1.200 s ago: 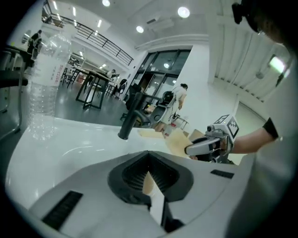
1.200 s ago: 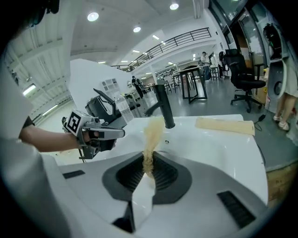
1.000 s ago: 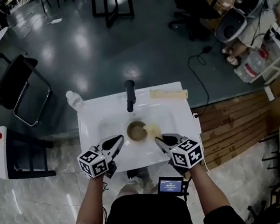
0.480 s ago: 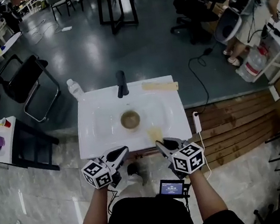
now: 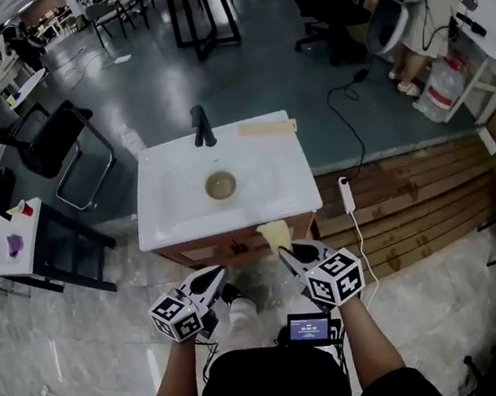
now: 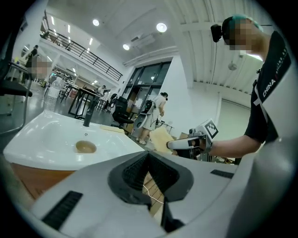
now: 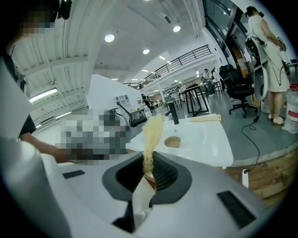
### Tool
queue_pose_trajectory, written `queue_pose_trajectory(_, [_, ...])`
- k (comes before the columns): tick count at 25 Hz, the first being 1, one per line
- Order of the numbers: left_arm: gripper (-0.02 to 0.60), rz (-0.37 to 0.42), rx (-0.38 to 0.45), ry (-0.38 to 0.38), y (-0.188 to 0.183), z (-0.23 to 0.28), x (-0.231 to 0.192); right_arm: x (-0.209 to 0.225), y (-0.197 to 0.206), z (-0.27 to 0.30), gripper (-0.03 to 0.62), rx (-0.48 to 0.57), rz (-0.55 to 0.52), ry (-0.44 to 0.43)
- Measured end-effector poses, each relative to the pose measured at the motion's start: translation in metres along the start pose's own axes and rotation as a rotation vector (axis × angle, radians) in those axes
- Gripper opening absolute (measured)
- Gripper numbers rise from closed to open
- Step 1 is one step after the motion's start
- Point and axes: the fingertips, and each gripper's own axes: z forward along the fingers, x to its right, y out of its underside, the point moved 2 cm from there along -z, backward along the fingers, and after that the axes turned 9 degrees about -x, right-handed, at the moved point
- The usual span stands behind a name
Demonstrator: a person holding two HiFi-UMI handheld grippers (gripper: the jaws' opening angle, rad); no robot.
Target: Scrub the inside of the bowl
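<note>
Now: one bowl (image 5: 220, 185), one held sponge (image 5: 273, 233).

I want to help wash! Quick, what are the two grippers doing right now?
Left gripper: closed, empty.
Right gripper: closed on the yellow scrubbing pad.

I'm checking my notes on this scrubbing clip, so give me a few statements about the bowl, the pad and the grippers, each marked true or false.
1. The right gripper is shut on a yellow scouring pad. True.
2. The left gripper grips the bowl. False: it is shut on nothing; the bowl sits in the sink.
3. The scouring pad is inside the bowl. False: it is held apart from the bowl, before the sink's front.
4. A black faucet stands behind the bowl. True.
</note>
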Motion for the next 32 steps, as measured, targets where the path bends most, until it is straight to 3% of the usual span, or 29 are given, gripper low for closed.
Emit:
queue_pose_trajectory(8, [0.003,-0.006,0.001,-0.005,0.029,-0.015,0.047,-0.031,0.036,-0.03,0.04,0.014,0.005,0.004])
queue_pose_trajectory(16, [0.003,0.021,-0.002,0.012,0.041,-0.023,0.072,-0.052,0.044,-0.037,0.04,0.039,-0.006,0.01])
queue_pose_trajectory(32, [0.003,0.048,0.016,0.041,0.05,-0.034,0.082,-0.067,0.055,-0.047,0.04,0.05,-0.029,0.02])
